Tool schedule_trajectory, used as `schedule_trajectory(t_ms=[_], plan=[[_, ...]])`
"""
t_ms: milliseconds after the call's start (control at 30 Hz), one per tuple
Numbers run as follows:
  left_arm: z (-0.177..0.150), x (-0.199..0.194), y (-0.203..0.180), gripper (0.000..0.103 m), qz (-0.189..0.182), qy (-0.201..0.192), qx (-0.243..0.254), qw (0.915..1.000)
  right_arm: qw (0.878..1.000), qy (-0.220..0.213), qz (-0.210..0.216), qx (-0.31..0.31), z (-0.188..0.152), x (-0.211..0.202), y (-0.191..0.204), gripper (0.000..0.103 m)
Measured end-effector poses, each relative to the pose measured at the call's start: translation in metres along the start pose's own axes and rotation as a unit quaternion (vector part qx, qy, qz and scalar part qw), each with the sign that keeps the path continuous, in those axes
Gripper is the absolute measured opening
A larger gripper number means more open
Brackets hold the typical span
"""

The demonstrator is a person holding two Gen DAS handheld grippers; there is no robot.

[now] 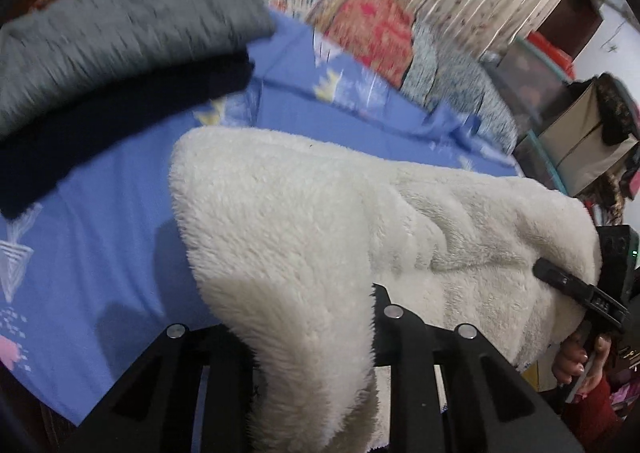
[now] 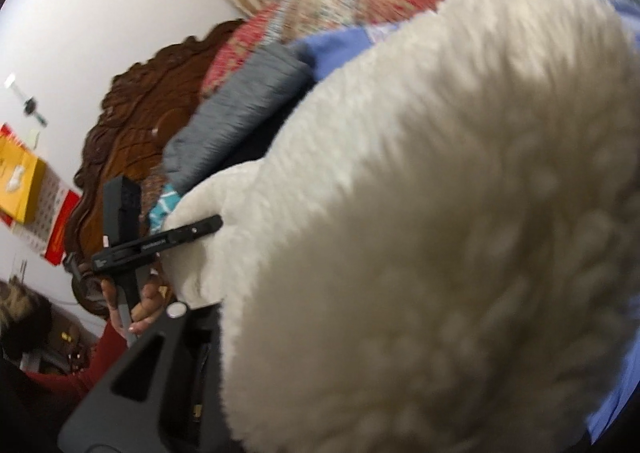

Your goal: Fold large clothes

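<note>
White pile fills the near field of both views: we have the fleece garment (image 1: 320, 237) pinched in both tools, and it hangs between them above the blue sheet (image 1: 100, 221) of the bed. In the left wrist view the left gripper (image 1: 316, 341) is clamped on a fold that spills down between its 2 black fingers. The right gripper (image 1: 568, 281) shows at the far right edge, its slim finger pressed into the opposite end of the fleece. In the right wrist view the cloth swamps the lens, so we judge that tool closed on it from the other camera.

What matters for the fold is that the garment's long axis runs from 1 tool to the other, roughly parallel to the bed edge, with the bulk sagging away from us toward the gray folded garment (image 1: 120, 33) and the dark one (image 1: 80, 133) beneath it. Neither hand looks nearer the sheet.
</note>
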State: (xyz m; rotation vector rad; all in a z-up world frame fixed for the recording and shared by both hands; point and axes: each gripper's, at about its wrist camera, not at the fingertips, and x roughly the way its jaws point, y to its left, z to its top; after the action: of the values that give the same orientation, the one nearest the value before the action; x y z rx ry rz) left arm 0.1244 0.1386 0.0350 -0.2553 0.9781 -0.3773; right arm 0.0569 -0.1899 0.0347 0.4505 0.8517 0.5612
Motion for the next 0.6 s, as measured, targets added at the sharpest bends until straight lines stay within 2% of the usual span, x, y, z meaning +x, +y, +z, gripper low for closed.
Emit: schedule_trajectory(t_ms=[167,267,367,600], plan=[[0.024,-0.059,0.013,0.047,-0.001,-0.050,-0.002,0.9987,0.998,-0.006,0.023,-0.056,0.043,0.009,0.048,0.025],[0.047,-0.101,0.020,0.047,0.020,-0.087,0.013,0.9960,0.995,-0.009,0.036,-0.090,0.072,0.018,0.078,0.025],[0.072,-0.146,0.026,0.047,0.046,-0.130,0.026,0.9901,0.990,-0.023,0.058,-0.126,0.110,0.029,0.116,0.025],[0.138,-0.242,0.047,0.047,0.112,-0.229,0.030,0.9666,0.970,-0.078,0.086,-0.215,0.214,0.066,0.216,0.025]])
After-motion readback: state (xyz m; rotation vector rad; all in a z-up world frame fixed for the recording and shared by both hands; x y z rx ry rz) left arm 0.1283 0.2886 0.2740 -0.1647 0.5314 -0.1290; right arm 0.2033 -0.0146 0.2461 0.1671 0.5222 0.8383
